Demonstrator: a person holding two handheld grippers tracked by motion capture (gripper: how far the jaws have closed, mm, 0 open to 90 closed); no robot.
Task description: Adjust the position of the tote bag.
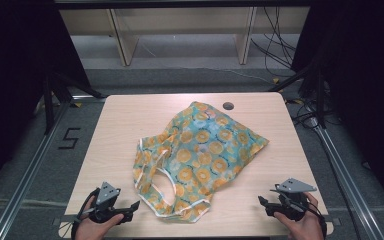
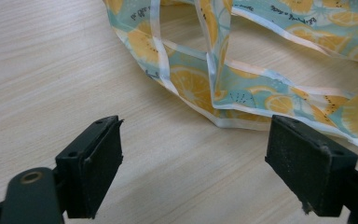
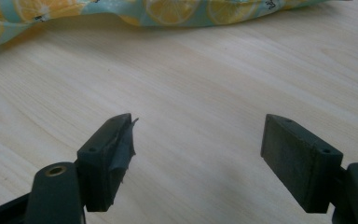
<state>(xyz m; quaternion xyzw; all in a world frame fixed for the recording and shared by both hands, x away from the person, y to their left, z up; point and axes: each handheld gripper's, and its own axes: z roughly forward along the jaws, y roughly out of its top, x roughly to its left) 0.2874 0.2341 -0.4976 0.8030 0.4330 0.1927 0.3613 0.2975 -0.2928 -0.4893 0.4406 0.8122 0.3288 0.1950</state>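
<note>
A crumpled teal bag with orange-slice print and white-edged handles (image 1: 197,155) lies in the middle of the light wooden table (image 1: 115,130). My left gripper (image 1: 132,210) rests near the front left edge, jaws open, pointing at the bag's handles (image 2: 223,88) with nothing between its jaws. My right gripper (image 1: 264,205) sits near the front right edge, jaws wide open over bare wood, a little short of the bag's edge (image 3: 168,11). In the gripper views the left gripper (image 2: 193,158) and the right gripper (image 3: 198,154) both stand apart from the fabric.
A round cable hole (image 1: 228,106) is set in the table's far edge, just behind the bag. Metal frame rails (image 1: 30,165) run along both sides of the table. Shelving (image 1: 180,30) and cables stand beyond the far edge.
</note>
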